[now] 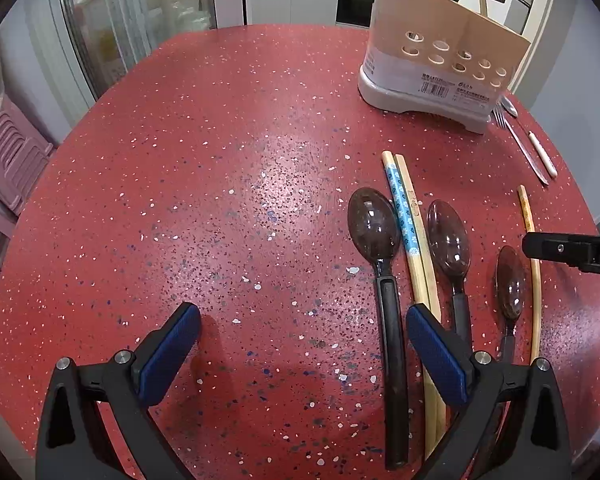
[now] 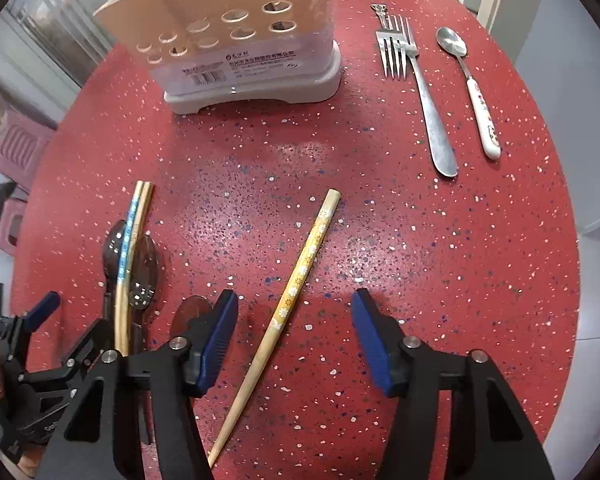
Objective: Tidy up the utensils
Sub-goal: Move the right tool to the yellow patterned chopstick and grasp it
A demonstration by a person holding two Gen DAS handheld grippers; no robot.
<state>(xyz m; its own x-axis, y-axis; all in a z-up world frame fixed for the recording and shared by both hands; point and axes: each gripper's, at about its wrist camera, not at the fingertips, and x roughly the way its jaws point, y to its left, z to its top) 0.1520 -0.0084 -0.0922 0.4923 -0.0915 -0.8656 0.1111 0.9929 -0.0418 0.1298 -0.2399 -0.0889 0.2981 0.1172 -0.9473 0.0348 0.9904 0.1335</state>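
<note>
A beige utensil holder (image 1: 440,60) with round holes stands at the far right of the red table; it also shows in the right wrist view (image 2: 236,36). Three dark plastic spoons (image 1: 374,232) lie beside a blue-patterned chopstick pair (image 1: 406,220). A yellow flowered chopstick (image 2: 296,284) lies between the right gripper's open fingers. A metal fork (image 2: 416,80) and a white-handled spoon (image 2: 476,96) lie far right. My left gripper (image 1: 302,320) is open and empty, its right finger over the chopsticks. My right gripper (image 2: 294,308) is open and empty.
The red speckled table (image 1: 220,200) ends in a rounded edge. Pink plastic stools (image 1: 8,152) stand off the left side. A glass cabinet (image 1: 132,20) and kitchen units are behind the table.
</note>
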